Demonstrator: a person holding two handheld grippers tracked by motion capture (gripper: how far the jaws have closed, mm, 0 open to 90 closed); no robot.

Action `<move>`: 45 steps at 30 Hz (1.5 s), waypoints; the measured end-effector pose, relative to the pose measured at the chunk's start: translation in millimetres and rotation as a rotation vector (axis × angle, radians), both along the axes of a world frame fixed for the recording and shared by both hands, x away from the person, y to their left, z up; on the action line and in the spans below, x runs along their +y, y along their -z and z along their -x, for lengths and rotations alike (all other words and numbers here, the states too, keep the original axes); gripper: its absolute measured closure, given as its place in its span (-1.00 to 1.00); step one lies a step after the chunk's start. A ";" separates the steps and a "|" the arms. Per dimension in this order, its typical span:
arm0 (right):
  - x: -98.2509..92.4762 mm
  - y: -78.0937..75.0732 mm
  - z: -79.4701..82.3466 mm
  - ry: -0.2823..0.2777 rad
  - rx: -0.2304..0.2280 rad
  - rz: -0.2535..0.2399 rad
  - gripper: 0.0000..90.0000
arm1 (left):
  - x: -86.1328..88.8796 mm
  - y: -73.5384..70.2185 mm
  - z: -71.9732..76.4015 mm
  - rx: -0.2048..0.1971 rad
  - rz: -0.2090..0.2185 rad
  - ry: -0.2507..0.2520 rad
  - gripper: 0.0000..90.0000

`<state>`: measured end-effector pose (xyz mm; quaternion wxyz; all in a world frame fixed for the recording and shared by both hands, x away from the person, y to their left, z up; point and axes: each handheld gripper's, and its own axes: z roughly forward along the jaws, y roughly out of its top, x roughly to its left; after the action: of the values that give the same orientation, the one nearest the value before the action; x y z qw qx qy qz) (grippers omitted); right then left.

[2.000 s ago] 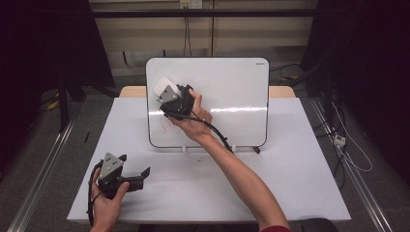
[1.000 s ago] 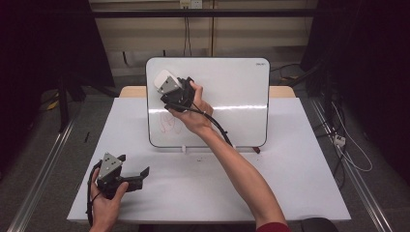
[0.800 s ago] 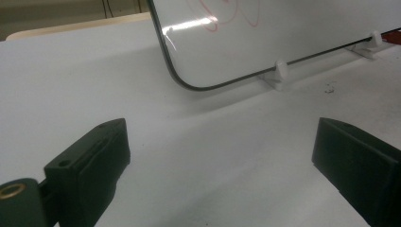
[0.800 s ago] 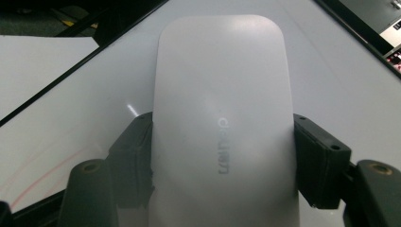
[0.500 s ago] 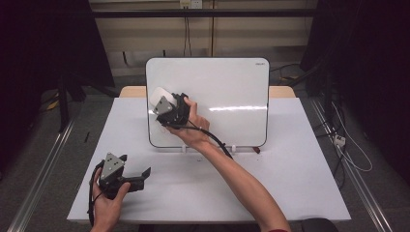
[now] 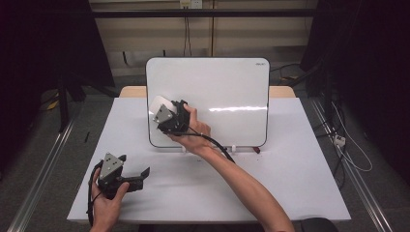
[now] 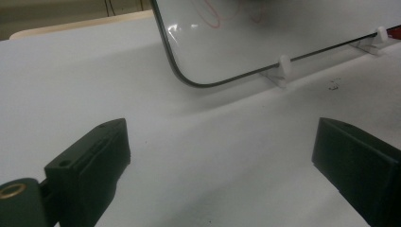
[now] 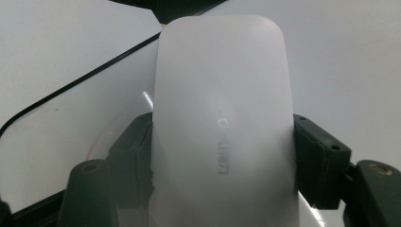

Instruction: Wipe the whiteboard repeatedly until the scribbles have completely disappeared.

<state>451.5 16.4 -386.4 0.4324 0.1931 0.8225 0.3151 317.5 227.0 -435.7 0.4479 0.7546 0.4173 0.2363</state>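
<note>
right gripper (image 6: 163,115) is clamped on the white eraser (image 8: 222,123), pressed against the lower left of the whiteboard (image 6: 227,87) standing on the table (image 6: 290,169). left gripper (image 6: 133,178) rests spread wide, holding nothing. my worry: push too hard and the propped board tips back or slides, leaving red marks (image 7: 222,12) behind

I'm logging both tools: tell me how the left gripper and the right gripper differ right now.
The left gripper has its jaws wide open with nothing between them; the right gripper is shut on a white eraser. The left sits low over the table; the right is raised against the whiteboard. Both are black and hand-held.
</note>
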 end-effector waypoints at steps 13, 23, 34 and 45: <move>-31.0 -35.3 -29.5 0.109 -0.033 -0.108 -0.30 | -0.5 0.0 -0.1 0.005 0.004 -0.001 -0.89; -22.5 -11.9 -9.8 0.082 -0.032 -0.080 -0.30 | -2.3 0.1 -0.3 0.008 0.003 0.001 -0.89; -1.3 21.5 19.7 -0.001 -0.023 0.012 -0.30 | -2.2 -0.4 0.3 0.002 -0.003 0.002 -0.89; -8.3 3.6 3.2 0.020 -0.003 -0.023 -0.30 | -2.2 -0.2 -0.2 0.001 0.000 -0.001 -0.90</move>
<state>448.4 8.1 -390.0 0.4344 0.2056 0.8162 0.3205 317.7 224.8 -435.5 0.4476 0.7545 0.4180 0.2360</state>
